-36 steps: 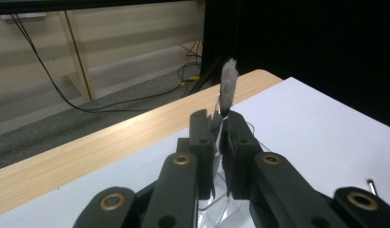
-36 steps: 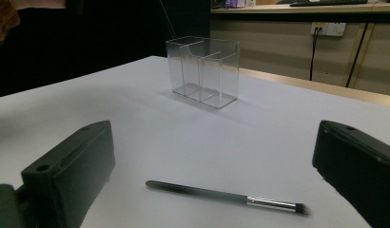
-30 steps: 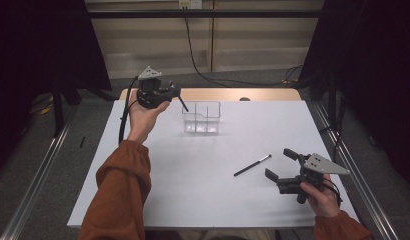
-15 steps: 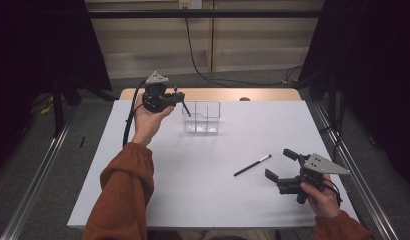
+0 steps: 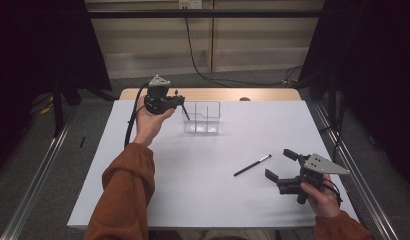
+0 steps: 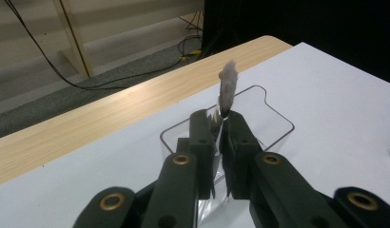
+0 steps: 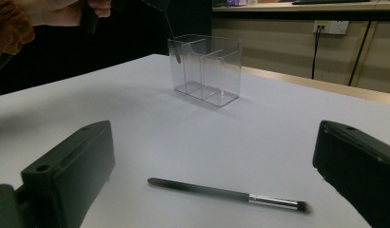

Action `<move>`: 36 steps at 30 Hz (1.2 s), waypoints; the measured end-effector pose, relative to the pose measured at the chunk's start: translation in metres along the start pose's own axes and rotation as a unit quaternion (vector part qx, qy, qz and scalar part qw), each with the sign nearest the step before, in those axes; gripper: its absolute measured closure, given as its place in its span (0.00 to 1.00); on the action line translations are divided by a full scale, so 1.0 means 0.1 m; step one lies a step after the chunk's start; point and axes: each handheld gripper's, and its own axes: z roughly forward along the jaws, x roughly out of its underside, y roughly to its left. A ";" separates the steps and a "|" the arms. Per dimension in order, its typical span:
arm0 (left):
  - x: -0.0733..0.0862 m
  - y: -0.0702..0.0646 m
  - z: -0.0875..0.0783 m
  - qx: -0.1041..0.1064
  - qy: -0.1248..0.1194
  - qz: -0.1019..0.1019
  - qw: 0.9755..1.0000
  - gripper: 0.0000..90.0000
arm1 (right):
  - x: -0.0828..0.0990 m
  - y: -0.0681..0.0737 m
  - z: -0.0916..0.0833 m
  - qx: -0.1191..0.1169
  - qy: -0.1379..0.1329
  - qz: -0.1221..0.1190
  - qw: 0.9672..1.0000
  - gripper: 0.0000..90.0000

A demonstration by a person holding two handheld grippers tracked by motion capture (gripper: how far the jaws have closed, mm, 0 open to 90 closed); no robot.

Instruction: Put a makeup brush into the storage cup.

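My left gripper is shut on a thin makeup brush. The brush slants down to the left end of a clear divided organizer; whether its bristle tip is inside I cannot tell. A second black brush lies flat on the white table. My right gripper rests just right of it, jaws open wide and apart from it.
The white tabletop has free room in the middle and front. A wooden strip runs behind the organizer. Metal rails flank the table, and a black cable lies on the floor beyond.
My left gripper has eased slightly right and down, lowering the held brush's tip toward the organizer's left end. The right gripper and the loose brush have stayed put.
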 end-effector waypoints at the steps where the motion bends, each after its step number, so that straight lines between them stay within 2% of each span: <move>1: 0.00 0.00 0.00 -0.001 -0.001 -0.001 1.000 0.93 | 0.00 0.00 0.00 0.000 0.000 0.000 1.000 0.00; 9: 0.04 0.03 0.03 -0.006 0.006 -0.002 1.000 0.93 | 0.00 0.00 0.00 0.001 0.000 0.000 1.000 0.00; 11: 0.04 0.04 0.03 -0.004 0.002 -0.009 1.000 0.93 | 0.00 0.00 0.00 0.001 -0.001 0.000 1.000 0.00; 13: 0.04 0.04 0.03 -0.005 0.001 -0.006 1.000 0.92 | 0.00 0.00 0.00 0.001 0.000 0.001 1.000 0.00; 18: 0.05 0.04 0.02 -0.008 -0.010 -0.009 1.000 0.75 | 0.00 0.00 0.00 0.001 0.000 0.003 1.000 0.00; 23: 0.06 0.02 0.03 -0.021 -0.021 -0.012 0.999 0.51 | 0.00 0.00 0.00 0.000 -0.001 0.003 1.000 0.00; 26: 0.06 0.03 0.03 -0.022 -0.027 -0.013 0.999 0.42 | 0.00 0.00 0.00 0.001 -0.001 0.003 1.000 0.00; 28: 0.07 0.03 0.03 -0.017 -0.033 -0.017 0.999 0.33 | 0.00 0.00 0.00 0.002 -0.001 0.003 1.000 0.00; 29: 0.07 0.03 0.02 -0.021 -0.037 -0.018 0.999 0.31 | 0.00 0.00 0.00 0.002 -0.001 0.004 1.000 0.00; 30: 0.08 0.03 0.02 -0.024 -0.038 -0.019 0.999 0.25 | 0.00 0.00 0.00 0.002 -0.001 0.004 1.000 0.00; 33: 0.09 0.05 0.00 -0.026 -0.042 -0.025 0.998 0.15 | 0.00 0.00 0.00 0.002 0.000 0.004 1.000 0.00; 36: 0.11 0.07 -0.05 -0.024 -0.045 -0.030 0.998 0.09 | 0.00 0.00 0.00 0.002 -0.001 0.005 1.000 0.00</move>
